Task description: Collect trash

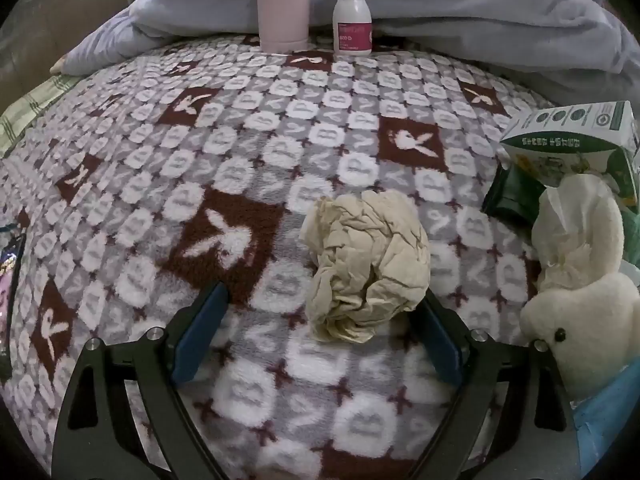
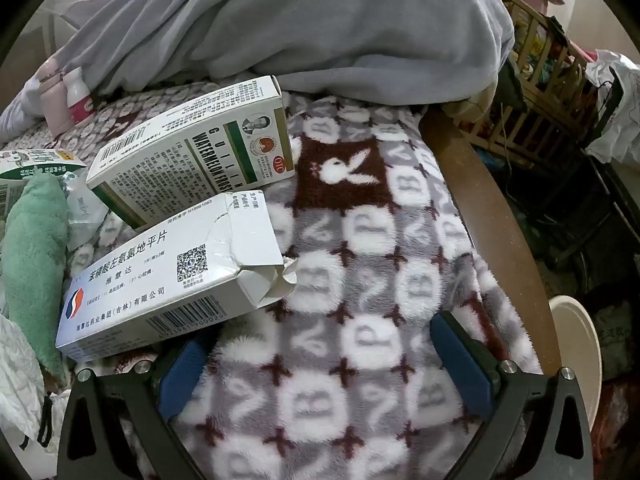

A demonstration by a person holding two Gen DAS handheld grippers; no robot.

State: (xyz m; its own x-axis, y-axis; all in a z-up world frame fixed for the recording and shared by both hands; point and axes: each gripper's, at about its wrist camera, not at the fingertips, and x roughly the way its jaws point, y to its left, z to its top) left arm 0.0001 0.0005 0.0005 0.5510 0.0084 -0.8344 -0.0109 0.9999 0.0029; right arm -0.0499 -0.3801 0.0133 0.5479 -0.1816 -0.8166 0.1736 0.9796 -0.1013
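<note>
Two medicine boxes (image 2: pixel 192 160), one reading WATERMELON FROST, OTC, crumpled paper (image 1: pixel 368 264) between released left gripper (image 1: pixel 320 344), right gripper (image 2: pixel 324 360) released

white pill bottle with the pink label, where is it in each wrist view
Left wrist: the white pill bottle stands top centre, just right of the pink flask, before the grey duvet.
Right wrist: it sits small at the far left edge, upper part, again right of the flask.
Shared landmark: the pink flask.
</note>
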